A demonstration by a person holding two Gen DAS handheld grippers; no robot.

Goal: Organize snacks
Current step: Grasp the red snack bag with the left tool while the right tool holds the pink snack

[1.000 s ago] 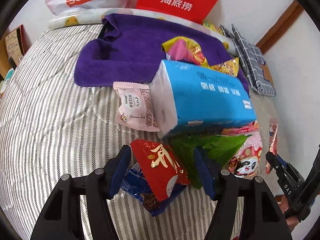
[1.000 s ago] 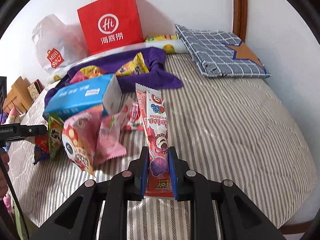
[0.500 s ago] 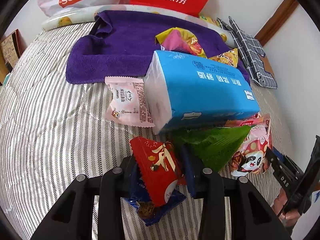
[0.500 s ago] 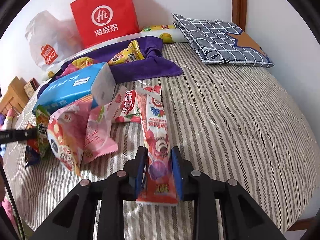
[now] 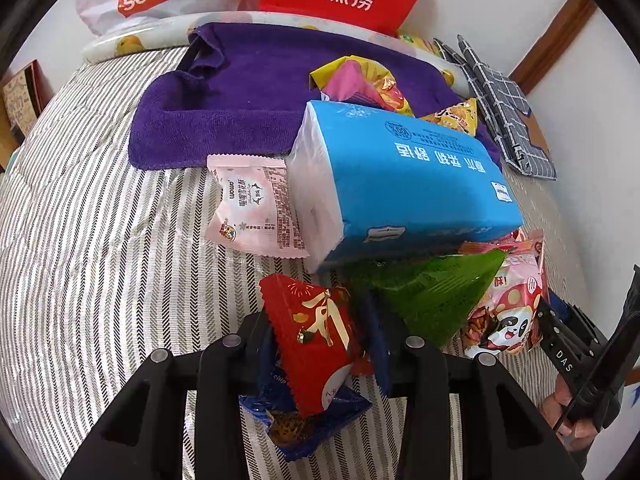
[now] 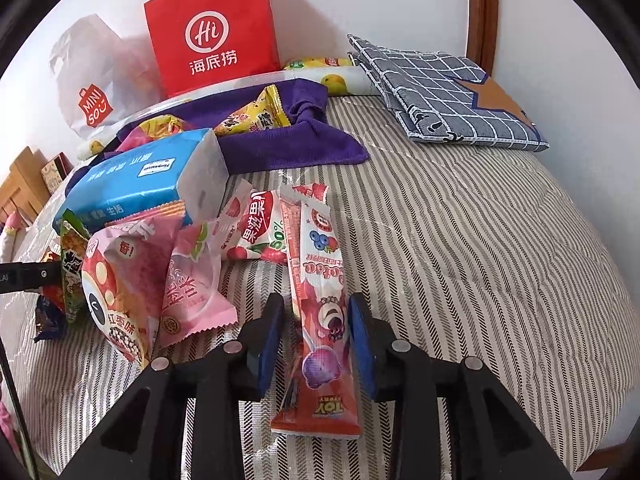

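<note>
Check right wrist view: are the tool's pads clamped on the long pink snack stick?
No: the right tool stands open, gaps visible between both pads and the long pink snack stick.

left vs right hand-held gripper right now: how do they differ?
The left hand-held gripper is clamped on a red snack packet; the right hand-held gripper has just been opening, pads clear of the long pink snack stick lying between them. Left's packet is squat, right's slim. Both point down at the striped bed.

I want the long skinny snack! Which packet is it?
The red-and-pink Lotso stick packet, lying on the striped bedcover between the right gripper's open jaws. The other packets are short, puffy pouches.
</note>
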